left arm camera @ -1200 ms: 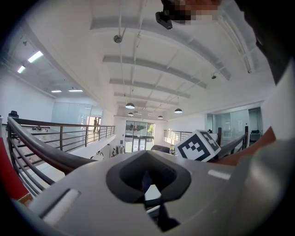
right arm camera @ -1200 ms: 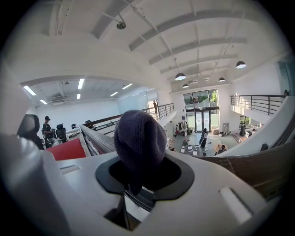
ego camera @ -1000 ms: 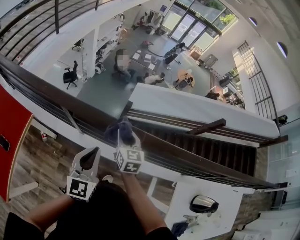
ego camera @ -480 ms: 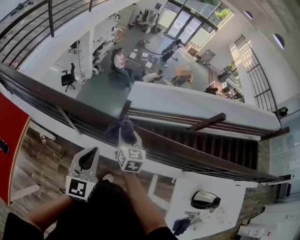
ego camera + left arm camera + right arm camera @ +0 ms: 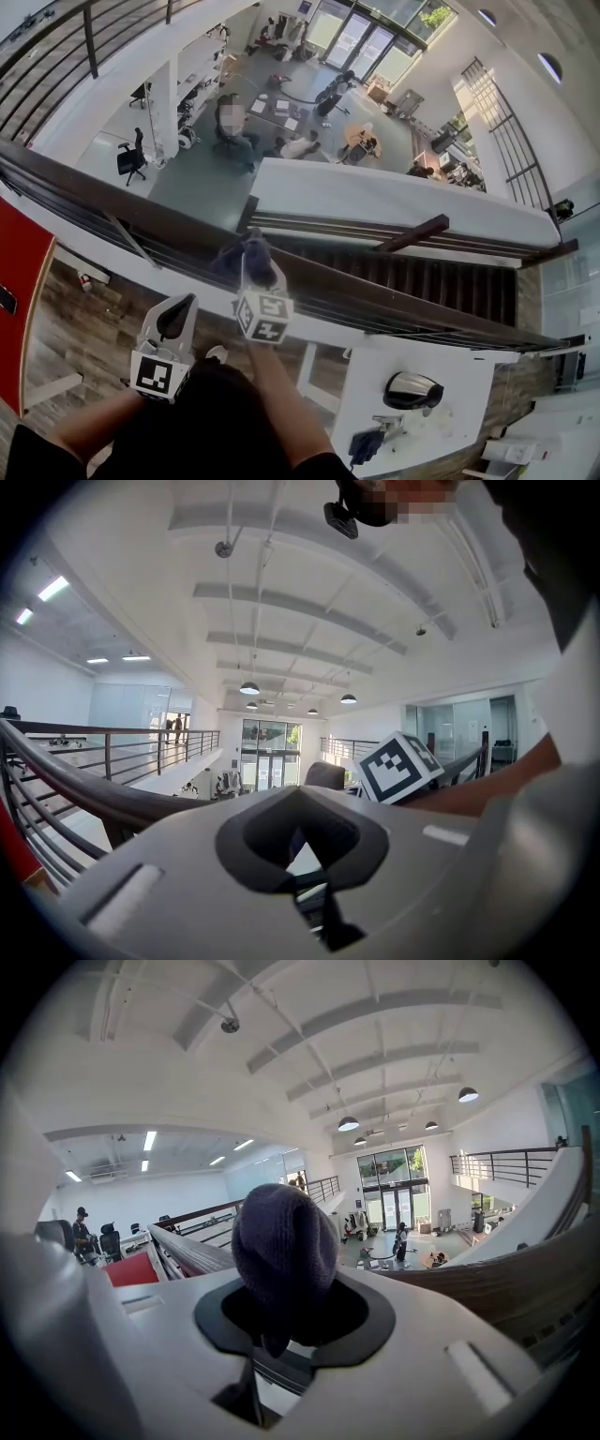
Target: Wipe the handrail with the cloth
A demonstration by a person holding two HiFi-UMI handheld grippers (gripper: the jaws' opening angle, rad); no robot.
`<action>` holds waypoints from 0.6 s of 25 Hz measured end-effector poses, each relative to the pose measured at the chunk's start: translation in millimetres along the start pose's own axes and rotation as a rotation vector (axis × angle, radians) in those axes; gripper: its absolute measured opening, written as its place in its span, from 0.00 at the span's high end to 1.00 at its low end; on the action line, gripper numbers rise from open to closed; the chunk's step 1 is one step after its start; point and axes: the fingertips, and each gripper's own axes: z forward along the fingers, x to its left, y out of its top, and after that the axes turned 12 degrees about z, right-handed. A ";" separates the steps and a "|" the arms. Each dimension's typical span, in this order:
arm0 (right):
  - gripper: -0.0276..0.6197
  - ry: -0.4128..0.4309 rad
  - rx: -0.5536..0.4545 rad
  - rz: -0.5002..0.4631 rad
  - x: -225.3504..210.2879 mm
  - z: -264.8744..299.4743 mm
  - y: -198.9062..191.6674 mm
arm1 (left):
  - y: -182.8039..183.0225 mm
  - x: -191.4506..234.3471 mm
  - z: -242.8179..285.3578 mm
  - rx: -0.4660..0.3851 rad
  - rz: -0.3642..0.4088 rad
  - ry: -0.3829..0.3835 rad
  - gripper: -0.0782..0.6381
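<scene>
The dark brown handrail (image 5: 394, 305) runs diagonally from the left edge down to the lower right in the head view. A dark blue cloth (image 5: 240, 255) lies bunched on top of it. My right gripper (image 5: 255, 274) is shut on the cloth and presses it against the rail. In the right gripper view the cloth (image 5: 284, 1246) bulges out between the jaws of the right gripper (image 5: 286, 1309), with the handrail (image 5: 497, 1283) running behind it. My left gripper (image 5: 176, 319) hangs just short of the rail, to the left, shut and holding nothing. In its own view the left gripper (image 5: 300, 841) points along the handrail (image 5: 84, 794).
Beyond the rail the floor drops to an open hall with people, tables and office chairs (image 5: 131, 155). A dark staircase (image 5: 441, 281) descends at the right. A red panel (image 5: 19, 272) stands at the left. A white table (image 5: 450, 412) with a dark rounded object (image 5: 411, 390) is at lower right.
The head view has drifted slightly, so the hall below sits higher. Both grippers and the cloth stay in almost the same place on the rail.
</scene>
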 end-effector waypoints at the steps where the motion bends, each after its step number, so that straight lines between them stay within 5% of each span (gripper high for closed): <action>1: 0.79 -0.003 -0.003 0.003 -2.1 -1.7 1.5 | 0.5 -1.2 0.5 0.002 0.003 -0.004 0.89; 15: 0.79 -0.045 -0.030 0.040 -31.7 -21.8 10.2 | 4.6 -18.7 10.3 0.008 0.000 -0.050 0.89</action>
